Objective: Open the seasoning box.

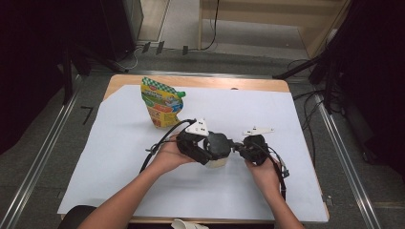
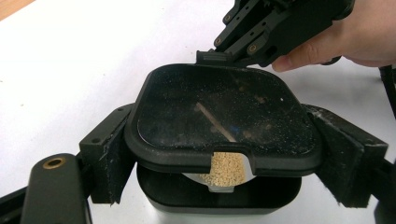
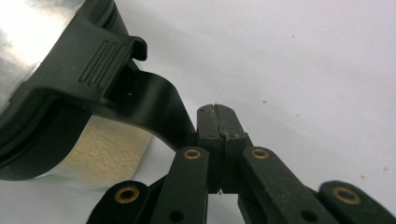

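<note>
Near the middle of the white sheet [image 1: 119,157], in front of the green-and-yellow pouch [image 1: 161,103], a black-lidded container [image 2: 224,126] of beige granules is clamped at both sides by the left gripper [image 2: 224,163]. At its far edge, the lid's tab [image 3: 161,112] is touched by the right gripper [image 3: 219,122], jaws pressed together.

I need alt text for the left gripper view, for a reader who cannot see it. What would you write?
A black square lid, dusted with crumbs, sits half open on a container of beige grains, clamped at its sides between the left tongs. At the lid's far edge the right tongs, held by a hand, meet it, all over a white table.
</note>
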`<state>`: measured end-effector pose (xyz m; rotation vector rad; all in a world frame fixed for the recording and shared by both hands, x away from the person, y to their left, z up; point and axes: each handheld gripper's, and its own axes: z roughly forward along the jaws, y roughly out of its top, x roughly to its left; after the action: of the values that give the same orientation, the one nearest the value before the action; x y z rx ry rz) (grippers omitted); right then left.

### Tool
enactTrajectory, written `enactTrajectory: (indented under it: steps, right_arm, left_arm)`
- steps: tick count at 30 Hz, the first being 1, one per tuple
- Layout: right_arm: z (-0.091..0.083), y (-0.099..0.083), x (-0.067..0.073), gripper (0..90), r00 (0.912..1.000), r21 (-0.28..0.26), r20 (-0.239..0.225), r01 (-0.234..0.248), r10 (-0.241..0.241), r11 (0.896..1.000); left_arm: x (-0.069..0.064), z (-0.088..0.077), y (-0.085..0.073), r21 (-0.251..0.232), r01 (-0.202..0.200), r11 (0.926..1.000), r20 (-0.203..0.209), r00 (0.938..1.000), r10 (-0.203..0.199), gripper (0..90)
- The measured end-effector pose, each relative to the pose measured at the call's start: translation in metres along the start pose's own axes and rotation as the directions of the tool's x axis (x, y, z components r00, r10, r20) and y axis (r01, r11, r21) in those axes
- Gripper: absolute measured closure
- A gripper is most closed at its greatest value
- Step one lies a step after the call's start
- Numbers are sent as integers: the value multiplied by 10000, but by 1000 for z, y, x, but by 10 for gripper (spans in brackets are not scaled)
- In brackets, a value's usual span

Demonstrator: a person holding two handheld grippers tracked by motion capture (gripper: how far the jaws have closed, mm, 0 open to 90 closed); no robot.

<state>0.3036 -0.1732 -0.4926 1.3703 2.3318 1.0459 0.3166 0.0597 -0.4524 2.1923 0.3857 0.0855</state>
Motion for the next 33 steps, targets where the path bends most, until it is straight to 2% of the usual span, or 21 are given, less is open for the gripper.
enactTrajectory:
  steps: [4,17,19,22,23,24,25,26,27,28,32,33]
  right_arm:
    - [0,0,0,900,10000,4,3,13,-13,10000]
    - [-1,0,1,900,10000,34,11,1,-2,10000]
    - [-1,0,1,900,10000,34,0,-4,4,10000]
    - [-1,0,1,900,10000,-1,2,43,-43,10000]
    - [-1,0,2,900,10000,-7,14,50,-50,10000]
    - [-1,0,2,900,10000,-2,16,44,-44,10000]
    - [-1,0,2,900,10000,-5,-12,47,-47,10000]
    - [-1,0,2,900,10000,-5,-12,47,-47,10000]
    - [-1,0,2,900,10000,-18,-15,67,-67,10000]
    - [-2,0,2,900,10000,-28,-2,67,-67,10000]
    - [-4,0,2,900,9999,-66,-77,104,-104,9999]
    - [-4,0,2,900,9999,-78,-88,82,-83,9999]
  left_arm:
    - [-1,0,1,15,-79,10000,-35,10000,79,173]
    - [-3,-1,6,197,59,9998,-46,10000,-58,164]
    - [-5,-1,6,105,34,9999,-109,9999,-33,165]
    - [-5,-3,9,-113,307,9995,107,9995,-306,189]
    - [-4,-3,8,-165,374,9992,358,9987,-368,198]
    - [-4,-4,8,-285,457,9985,795,9959,-433,288]
    - [-6,-5,9,-309,389,9988,776,9963,-364,360]
    - [-6,-5,9,-309,389,9988,776,9963,-364,363]
    - [-9,-5,12,-94,102,9999,590,9982,-97,370]
    - [-9,-6,13,-69,114,9999,623,9980,-109,394]
    - [-9,-7,15,108,355,9993,926,9950,-364,474]
    - [-9,-8,17,207,639,9977,1091,9919,-657,481]
